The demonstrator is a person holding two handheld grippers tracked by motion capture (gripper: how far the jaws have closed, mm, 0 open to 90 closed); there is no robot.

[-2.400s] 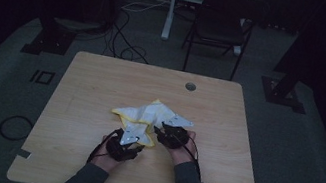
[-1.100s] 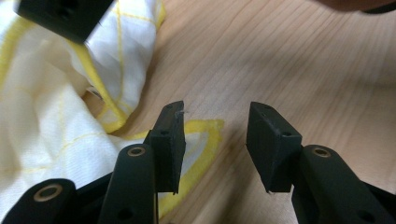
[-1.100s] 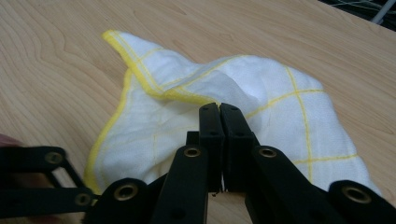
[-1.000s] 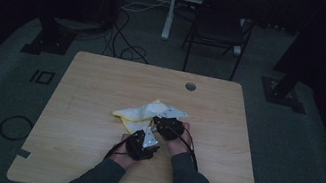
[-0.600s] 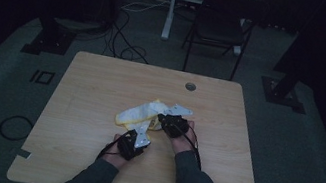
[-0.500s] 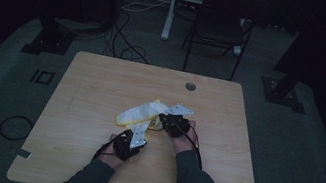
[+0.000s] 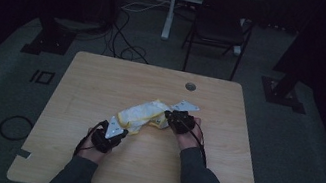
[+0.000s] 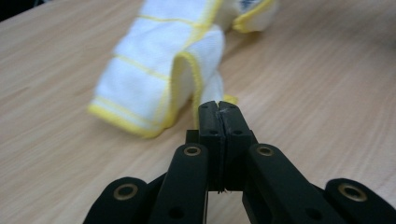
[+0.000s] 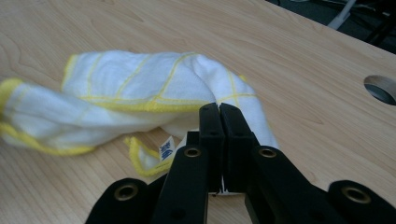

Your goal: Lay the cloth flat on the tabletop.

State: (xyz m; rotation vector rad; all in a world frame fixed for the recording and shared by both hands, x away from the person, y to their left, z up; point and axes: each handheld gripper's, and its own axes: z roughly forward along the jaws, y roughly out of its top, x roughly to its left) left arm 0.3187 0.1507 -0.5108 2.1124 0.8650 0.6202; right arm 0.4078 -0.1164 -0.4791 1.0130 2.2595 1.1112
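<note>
A white cloth with yellow hems lies bunched in a long roll near the middle of the wooden table, stretched between the two grippers. The left gripper sits toward the person's side of the table with its jaws pressed together on a corner of the cloth; they have just been closing, and the left gripper view shows a sliver of the yellow hem peeking out at the tips of the left gripper. The right gripper is at the cloth's other end, its jaws clamped tight on the fabric. In the right gripper view the cloth runs straight into the tips of the right gripper, and a small printed label hangs from a hem beside them.

The tabletop around the cloth is bare wood. A round cable hole sits near the far edge, well apart from the work; the right gripper view catches it too. Beyond the table the high view shows a dark chair, a white desk leg, loose cables on the floor and dark stand bases at either side.

The high view gives the layout of hands, sleeves and cloth but is dim; the stitched grid of yellow lines on the cloth reads clearly from the gripper views.
</note>
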